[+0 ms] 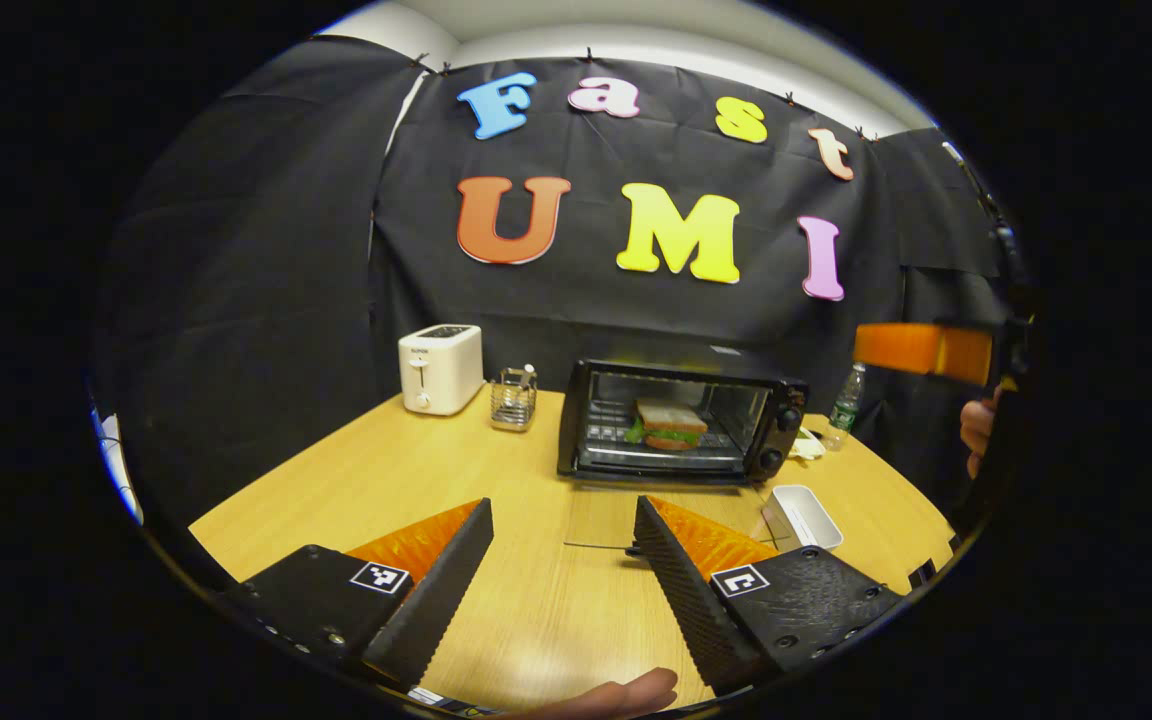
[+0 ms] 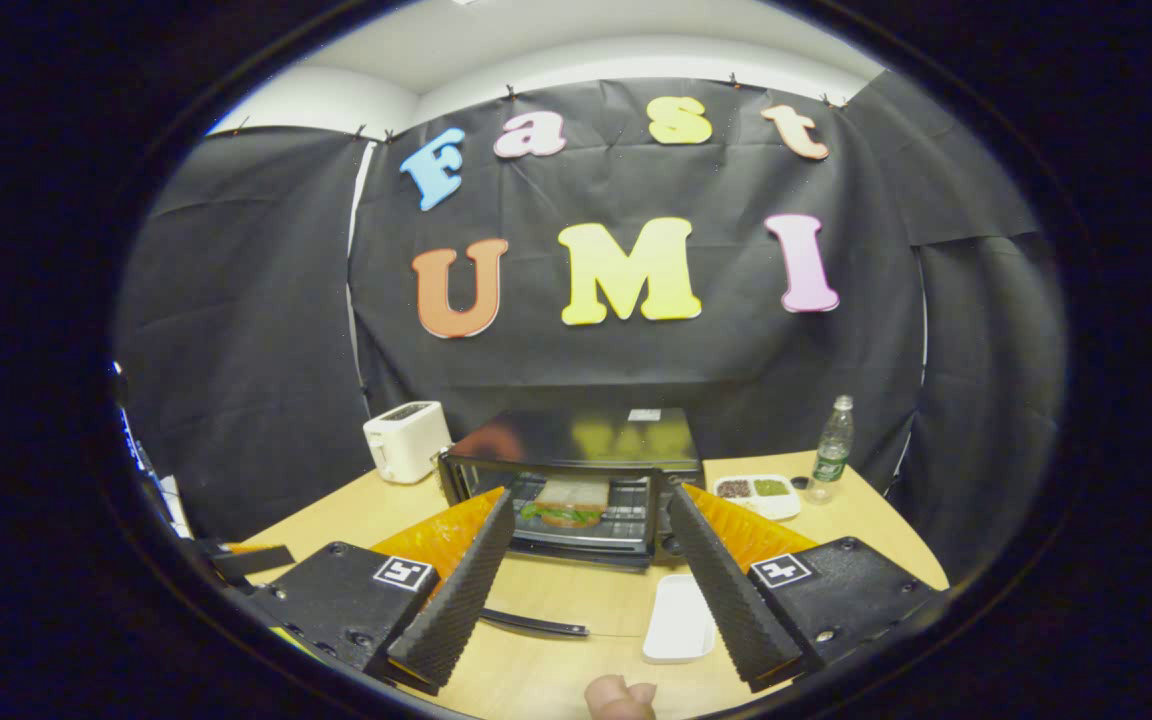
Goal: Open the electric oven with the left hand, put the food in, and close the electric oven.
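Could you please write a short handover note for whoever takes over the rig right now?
Left claw: open, holding nothing, above the table in front of the oven.
Right claw: open, holding nothing, also facing the oven.
The oven door is folded down flat on the table. The sandwich already sits on the rack inside. An empty white tray lies on the table before the oven.
Done: oven opened, food put in.
Left: lift the door shut with the left claw.
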A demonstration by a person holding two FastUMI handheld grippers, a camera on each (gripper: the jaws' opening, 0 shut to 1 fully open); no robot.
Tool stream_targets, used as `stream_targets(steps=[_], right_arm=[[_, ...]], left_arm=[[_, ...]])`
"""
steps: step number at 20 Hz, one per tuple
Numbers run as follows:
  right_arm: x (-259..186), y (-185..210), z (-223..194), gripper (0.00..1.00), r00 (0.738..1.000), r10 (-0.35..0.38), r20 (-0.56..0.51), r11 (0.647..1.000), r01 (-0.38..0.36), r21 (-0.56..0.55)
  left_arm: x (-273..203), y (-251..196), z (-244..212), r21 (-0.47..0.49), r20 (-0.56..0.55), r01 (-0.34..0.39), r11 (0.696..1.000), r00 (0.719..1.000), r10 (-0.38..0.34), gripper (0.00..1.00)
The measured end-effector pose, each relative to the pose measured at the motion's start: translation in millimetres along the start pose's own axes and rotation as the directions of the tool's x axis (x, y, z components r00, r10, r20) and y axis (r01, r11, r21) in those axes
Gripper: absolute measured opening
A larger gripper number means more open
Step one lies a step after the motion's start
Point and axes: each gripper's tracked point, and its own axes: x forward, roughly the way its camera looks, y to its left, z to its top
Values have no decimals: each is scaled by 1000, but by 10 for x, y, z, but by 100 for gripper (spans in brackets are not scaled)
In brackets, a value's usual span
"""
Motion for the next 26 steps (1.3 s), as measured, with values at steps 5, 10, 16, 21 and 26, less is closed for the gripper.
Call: stream_targets(steps=[5,10,16,21,26], right_arm=[[-506,-432,510,100,990,-47,133,999,46,12],[-969,-776,825,89,971,-92,221,995,99,-20],[-1104,-953,961,100,954,-129,269,987,149,-57],[-1179,-1044,888,100,959,-120,258,989,137,-48],[-1076,-1181,873,100,960,-128,249,990,137,-21]], left_arm=[[218,-424,-259,37,-54,73,997,996,-71,94],[509,-709,-673,54,-175,103,993,980,-92,94],[759,-1019,-988,77,-267,143,987,956,-118,94],[907,-1089,-1130,88,-314,141,986,943,-107,95],[1030,-1116,-1203,95,-337,133,987,937,-94,95]])
